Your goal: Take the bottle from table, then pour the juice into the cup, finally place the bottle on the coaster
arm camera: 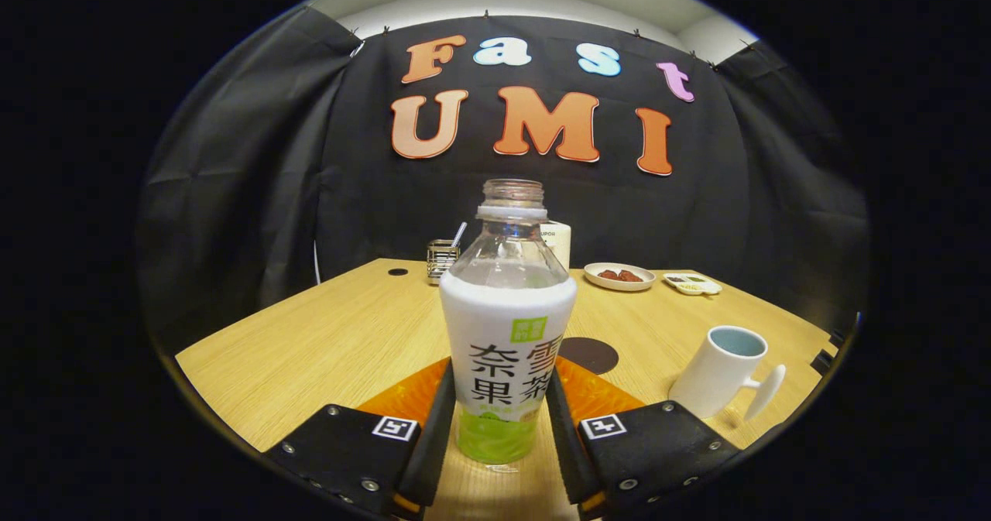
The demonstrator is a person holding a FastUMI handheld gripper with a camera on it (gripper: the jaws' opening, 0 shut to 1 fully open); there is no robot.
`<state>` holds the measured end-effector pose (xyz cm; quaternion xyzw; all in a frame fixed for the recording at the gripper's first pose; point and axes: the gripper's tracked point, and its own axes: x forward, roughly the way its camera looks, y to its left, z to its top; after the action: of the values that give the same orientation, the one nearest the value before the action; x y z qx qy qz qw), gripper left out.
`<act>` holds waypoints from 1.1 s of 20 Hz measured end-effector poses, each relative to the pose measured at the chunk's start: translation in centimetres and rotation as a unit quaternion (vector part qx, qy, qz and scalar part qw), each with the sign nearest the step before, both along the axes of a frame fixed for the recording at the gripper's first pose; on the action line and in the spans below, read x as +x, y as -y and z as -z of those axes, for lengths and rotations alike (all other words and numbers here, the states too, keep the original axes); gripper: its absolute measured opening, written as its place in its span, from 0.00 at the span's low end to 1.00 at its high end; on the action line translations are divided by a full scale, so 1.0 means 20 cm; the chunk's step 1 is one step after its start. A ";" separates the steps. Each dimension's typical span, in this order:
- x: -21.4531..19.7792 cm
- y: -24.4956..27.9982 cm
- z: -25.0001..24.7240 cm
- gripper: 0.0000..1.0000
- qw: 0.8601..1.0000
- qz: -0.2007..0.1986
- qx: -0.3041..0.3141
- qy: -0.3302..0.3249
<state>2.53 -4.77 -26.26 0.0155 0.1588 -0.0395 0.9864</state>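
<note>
Table underfoot. Bottle upright, uncapped, between the fingers; gripper pinching its lower body both sides. Cup ahead right, coaster just beyond bottle. Lift level, grip firm, tilt slowly over cup.

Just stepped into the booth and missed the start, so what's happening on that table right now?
A person's handheld gripper has its two fingers closed against the sides of an uncapped juice bottle, which stands upright on the wooden table. The white cup waits off to the right, and the dark round coaster lies just behind the bottle. Nothing looks poured yet.
</note>
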 end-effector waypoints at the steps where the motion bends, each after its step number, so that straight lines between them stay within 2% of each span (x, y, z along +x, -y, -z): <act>1: 0.00 0.00 0.00 0.60 1.000 -0.004 0.003 -0.002; 4: 0.02 -0.04 -0.07 0.57 0.999 -0.019 0.036 0.011; 7: 0.07 -0.07 -0.14 0.56 0.993 -0.031 0.109 0.026; 9: 0.08 -0.06 -0.17 0.56 0.985 -0.022 0.169 0.034; 12: 0.09 -0.01 -0.20 0.56 0.964 -0.005 0.262 0.049; 17: 0.11 0.07 -0.19 0.56 0.925 0.028 0.375 0.049; 22: 0.13 0.18 -0.19 0.56 0.866 0.077 0.489 0.064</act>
<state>5.17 -8.47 -22.41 0.5106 0.0921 -0.0317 0.8543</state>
